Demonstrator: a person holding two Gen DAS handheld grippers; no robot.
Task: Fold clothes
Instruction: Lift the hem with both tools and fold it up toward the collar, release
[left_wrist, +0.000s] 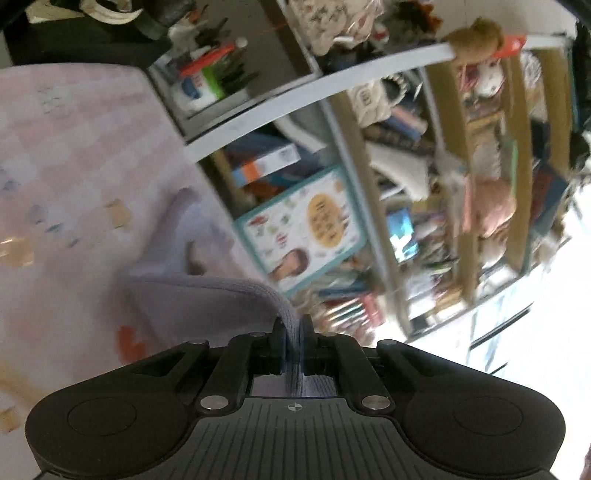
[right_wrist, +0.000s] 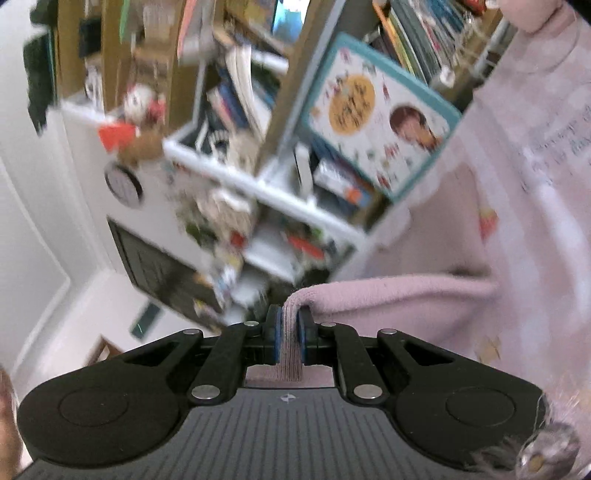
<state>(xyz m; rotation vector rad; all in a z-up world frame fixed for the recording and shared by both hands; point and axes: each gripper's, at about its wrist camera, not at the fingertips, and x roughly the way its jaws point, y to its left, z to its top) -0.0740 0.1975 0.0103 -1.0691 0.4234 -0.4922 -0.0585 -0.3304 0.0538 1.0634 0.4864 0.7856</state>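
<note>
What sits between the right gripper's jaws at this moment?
In the right wrist view, the ribbed edge of the pink garment is pinched between the jaws of the right gripper; nothing else lies there.

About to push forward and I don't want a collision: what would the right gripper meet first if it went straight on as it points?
Probably the bookshelf straight ahead. The right gripper is shut on the pink garment, with open space in between; depth is unclear.

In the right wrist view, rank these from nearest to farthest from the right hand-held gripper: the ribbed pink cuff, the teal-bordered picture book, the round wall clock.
1. Ribbed pink cuff: pinched in the right hand-held gripper.
2. Teal-bordered picture book: upper right, on the shelf.
3. Round wall clock: left, about as far as the book; too close to call.
</note>
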